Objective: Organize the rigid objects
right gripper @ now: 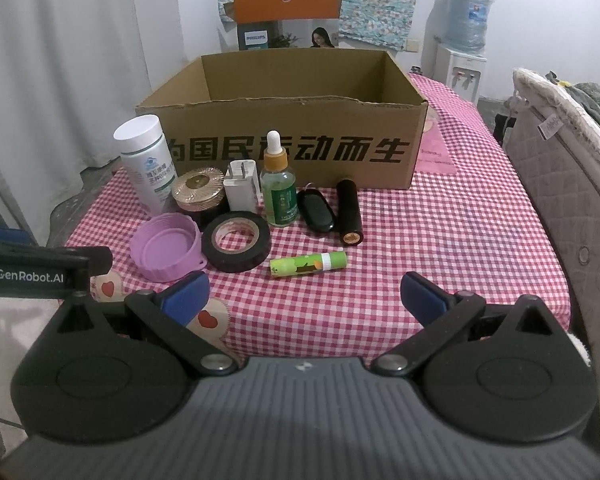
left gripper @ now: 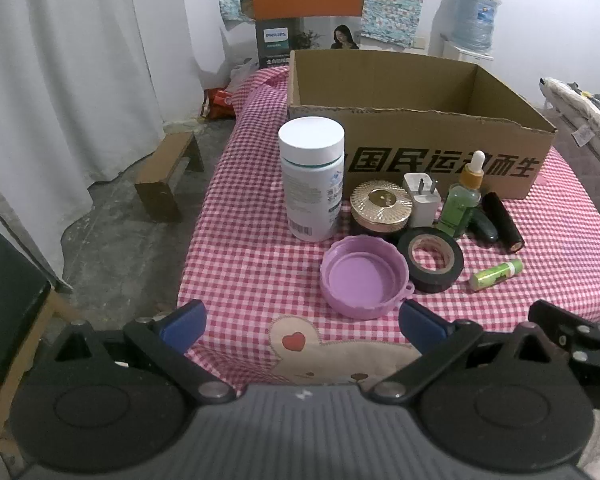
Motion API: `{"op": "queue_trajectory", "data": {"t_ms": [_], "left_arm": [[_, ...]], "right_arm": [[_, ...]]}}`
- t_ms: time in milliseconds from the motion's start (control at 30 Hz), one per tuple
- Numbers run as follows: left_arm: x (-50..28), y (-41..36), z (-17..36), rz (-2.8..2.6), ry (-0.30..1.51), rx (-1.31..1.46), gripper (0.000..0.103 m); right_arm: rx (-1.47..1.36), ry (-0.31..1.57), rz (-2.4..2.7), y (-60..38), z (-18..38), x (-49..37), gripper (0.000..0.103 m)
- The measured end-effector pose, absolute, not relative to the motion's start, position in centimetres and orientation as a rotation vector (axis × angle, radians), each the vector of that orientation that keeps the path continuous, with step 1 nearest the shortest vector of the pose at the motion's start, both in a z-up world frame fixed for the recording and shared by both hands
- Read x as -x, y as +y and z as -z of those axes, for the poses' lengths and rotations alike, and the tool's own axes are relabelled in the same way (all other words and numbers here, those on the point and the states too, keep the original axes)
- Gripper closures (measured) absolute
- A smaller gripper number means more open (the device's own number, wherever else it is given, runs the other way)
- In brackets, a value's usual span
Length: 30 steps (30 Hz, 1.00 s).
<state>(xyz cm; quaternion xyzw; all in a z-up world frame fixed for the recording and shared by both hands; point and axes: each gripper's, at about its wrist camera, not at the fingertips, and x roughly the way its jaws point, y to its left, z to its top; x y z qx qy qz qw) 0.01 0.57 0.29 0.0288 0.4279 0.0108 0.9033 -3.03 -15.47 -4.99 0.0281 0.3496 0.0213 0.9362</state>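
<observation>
An open cardboard box stands on a red checked tablecloth. In front of it sit a white bottle, a gold-lidded jar, a white plug, a green dropper bottle, a purple lid, a black tape roll, a black oval object, a black cylinder and a green tube. My left gripper is open and empty, just short of the purple lid. My right gripper is open and empty, just short of the green tube.
A small wooden stool stands on the floor left of the table. A padded chair back is at the right. A water dispenser and an orange-topped box stand at the back wall. The left gripper's body shows in the right wrist view.
</observation>
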Motion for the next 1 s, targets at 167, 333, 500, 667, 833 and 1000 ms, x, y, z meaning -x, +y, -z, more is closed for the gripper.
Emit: {"op": "queue_trajectory", "data": {"t_ms": [167,333,500,667,833,1000], "left_arm": [[0.02,0.57,-0.24,-0.025,0.886,-0.061,0.000],[0.04,0.60,-0.25,-0.024,0.886,-0.061,0.000],[0.01,0.61,-0.26,-0.025,0.888,-0.061,0.000],[0.05,0.70,-0.22,-0.028,0.889,-0.062,0.000],[0.08,0.80,-0.12,-0.028,0.890,-0.064,0.000],[-0.22,0.72,0.01,-0.030,0.893,-0.069,0.000]], "right_arm": [[-0.058,0.715,-0.045,-15.40,5.03,3.02,0.001],[-0.058,0.715,-0.044,-15.40,5.05,3.02,0.001],[-0.059,0.716,-0.045,-15.37,5.04,3.03,0.001],[-0.059,0.716,-0.049,-15.20,5.03,3.09,0.001],[-0.060,0.716,-0.048,-15.27,5.04,3.04,0.001],[-0.065,0.716,-0.051,-15.12,5.08,2.90,0.001]]}}
